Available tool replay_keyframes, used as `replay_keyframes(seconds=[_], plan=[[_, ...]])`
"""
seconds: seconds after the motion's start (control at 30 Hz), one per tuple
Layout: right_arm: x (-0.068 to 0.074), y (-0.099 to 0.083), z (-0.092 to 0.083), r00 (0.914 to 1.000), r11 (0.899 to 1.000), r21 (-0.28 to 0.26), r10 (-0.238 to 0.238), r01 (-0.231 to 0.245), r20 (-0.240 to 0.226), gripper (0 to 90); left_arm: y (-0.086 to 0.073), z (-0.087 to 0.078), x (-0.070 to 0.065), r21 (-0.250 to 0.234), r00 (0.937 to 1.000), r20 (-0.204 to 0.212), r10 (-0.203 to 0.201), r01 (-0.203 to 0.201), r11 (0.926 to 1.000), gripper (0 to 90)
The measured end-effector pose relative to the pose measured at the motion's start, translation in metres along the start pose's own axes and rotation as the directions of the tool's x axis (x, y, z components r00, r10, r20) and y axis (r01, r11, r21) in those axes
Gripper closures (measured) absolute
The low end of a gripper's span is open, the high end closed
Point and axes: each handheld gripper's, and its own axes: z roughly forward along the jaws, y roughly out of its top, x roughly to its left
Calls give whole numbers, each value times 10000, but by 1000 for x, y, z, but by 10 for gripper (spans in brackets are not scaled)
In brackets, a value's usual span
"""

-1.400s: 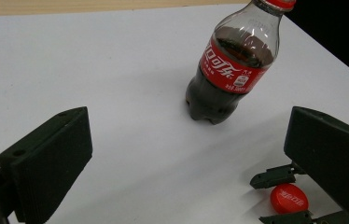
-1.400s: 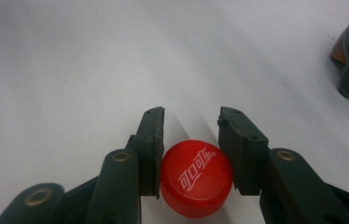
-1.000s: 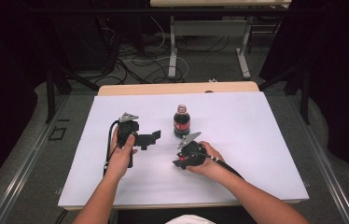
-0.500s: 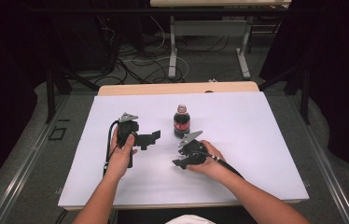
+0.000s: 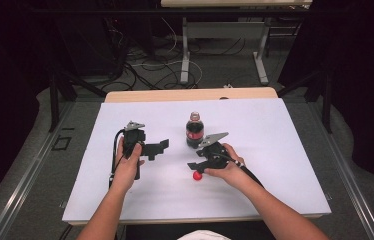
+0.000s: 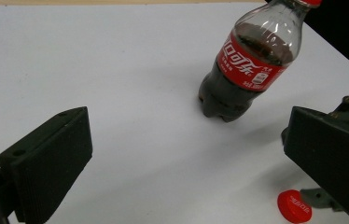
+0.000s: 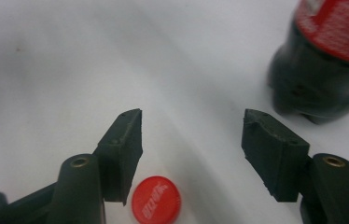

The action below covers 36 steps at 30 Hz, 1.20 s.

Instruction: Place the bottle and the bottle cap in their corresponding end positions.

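The right gripper (image 7: pixel 191 154) has just been opening; its jaws stand spread with nothing between them. The red cap (image 7: pixel 156 199) lies flat on the desk (image 5: pixel 275 145) just below them. The cola bottle (image 5: pixel 194 131) stands upright just beyond. The left gripper (image 6: pixel 186 158) is spread wide and empty.

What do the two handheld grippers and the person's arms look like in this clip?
Both the left gripper and right gripper are matte black, with blocky, ribbed rectangular pads on their jaws. Each carries a grey three-cornered plate on top and trails a black cable. Brass-coloured pivot pins show on the right gripper's arms. The forearms are bare, with no sleeves.
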Motion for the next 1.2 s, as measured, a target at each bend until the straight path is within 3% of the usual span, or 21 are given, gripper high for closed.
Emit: replay_keyframes(seconds=[0.1, 0.2, 0.27, 0.3, 0.4, 0.47, 0.57, 0.6, 0.73, 0.83, 0.87, 0.93, 0.97, 1.0, 1.1, 1.17, 1.2], plan=[[-8, 2, -6, 9977, 9998, -150, 127, -117, 660, 301, 0, 0, 2, -7, 10000, -57, -80, 80, 10000, 20], [-14, 3, -13, 9953, 9991, -128, 412, -402, 878, 255, -1, 0, 6, -7, 9998, -107, -155, 155, 9999, 20], [-26, 4, -22, 9886, 9960, -496, 797, -739, 1277, 196, -1, -1, 10, 76, 9994, -281, -203, 205, 9998, 20], [-29, 5, -27, 9863, 9959, -338, 874, -835, 1397, 179, -1, -1, 10, 76, 9994, -281, -203, 205, 9998, 20], [-38, 6, -37, 9770, 9938, -590, 1035, -940, 1864, 150, -1, -3, 17, 180, 9990, -403, -206, 214, 9996, 20], [-44, 5, -46, 9777, 9984, -36, 563, -568, 2021, 131, -1, -3, 18, 201, 9987, -450, -221, 230, 9995, 20], [-52, 3, -55, 9678, 9957, -374, 907, -842, 2349, 24, 0, -6, 25, 302, 9982, -579, -155, 173, 9994, 20], [-56, 2, -59, 9680, 9945, -525, 1001, -903, 2303, 0, 0, -6, 25, 302, 9982, -579, -155, 173, 9994, 20], [-68, -6, -74, 9454, 9897, -799, 1376, -1190, 2954, 0, 0, -11, 36, 260, 9963, -788, -339, 360, 9990, 19], [-79, -15, -85, 9284, 9790, -1055, 1994, -1746, 3137, 0, -1, -13, 42, 249, 9938, -1018, -439, 466, 9986, 19], [-82, -19, -88, 9187, 9761, -1099, 2136, -1872, 3322, 0, -2, -13, 44, 261, 9935, -1038, -476, 505, 9984, 19], [-88, -26, -94, 9081, 9697, -1224, 2414, -2116, 3421, 0, -2, -14, 46, 281, 9935, -1042, -463, 495, 9984, 19], [-88, -26, -94, 9081, 9697, -1224, 2414, -2116, 3421, 0, -2, -14, 47, 259, 9925, -1085, -555, 586, 9979, 19], [-94, -32, -101, 8963, 9623, -1343, 2693, -2364, 3522, 0, -2, -16, 49, 360, 9929, -1058, -550, 591, 9976, 20], [-101, -41, -109, 8773, 9562, -1373, 2918, -2585, 3810, 0, -3, -17, 53, 237, 9902, -1201, -707, 741, 9970, 20], [-103, -43, -112, 8744, 9569, -1351, 2897, -2569, 3892, 0, -3, -18, 56, 251, 9891, -1277, -731, 769, 9967, 19], [-104, -45, -114, 8653, 9529, -1369, 3031, -2706, 3992, 0, -3, -18, 58, 284, 9891, -1290, -704, 747, 9968, 19]])
